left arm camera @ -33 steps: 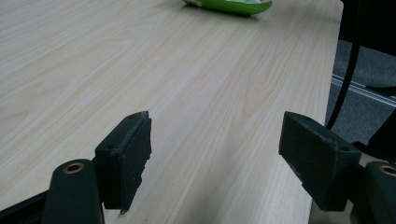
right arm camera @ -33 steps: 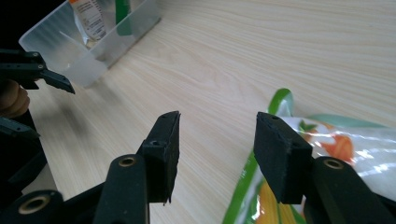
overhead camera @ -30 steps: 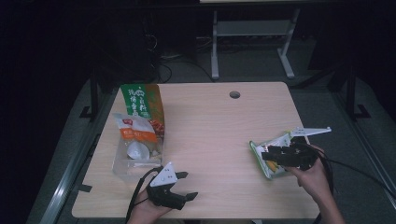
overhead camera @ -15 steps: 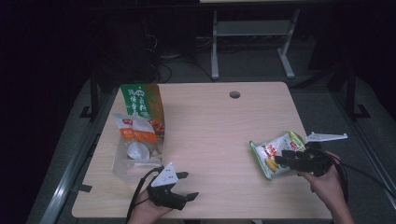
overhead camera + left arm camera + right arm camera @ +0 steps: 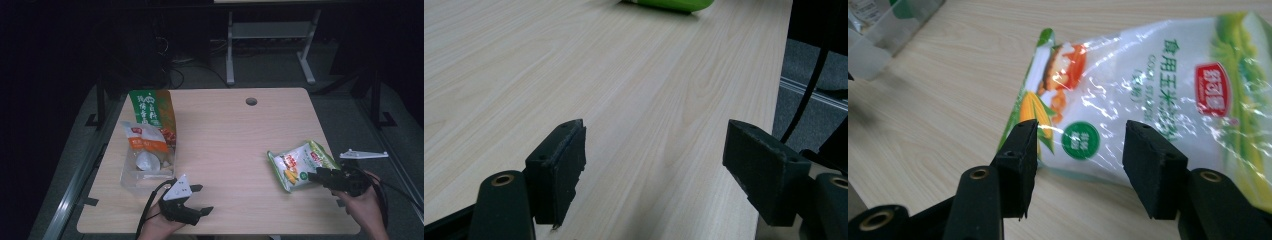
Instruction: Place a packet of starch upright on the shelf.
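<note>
A clear-and-green bag of corn starch (image 5: 299,164) lies flat on the right side of the wooden table (image 5: 235,135). My right gripper (image 5: 316,176) is just right of it, pointing at its near edge. In the right gripper view the bag (image 5: 1148,85) lies beyond the right gripper (image 5: 1078,150), whose jaws stand open on either side of the bag's lower edge, with the pads off it. My left gripper (image 5: 204,199) rests near the front edge with nothing in it. The left gripper view shows the left gripper (image 5: 654,155) wide open over bare wood.
A clear plastic box (image 5: 131,179) stands at the left, holding a white-and-orange pouch (image 5: 144,141). A tall green-and-orange bag (image 5: 150,111) leans at its far end. A cable hole (image 5: 251,101) sits near the far edge. The table's right edge (image 5: 769,125) is close to the left gripper's jaw.
My right gripper has drawn back to the right and toward the person, off the top of the corn starch bag, which stays on the table. The left gripper has not moved.
</note>
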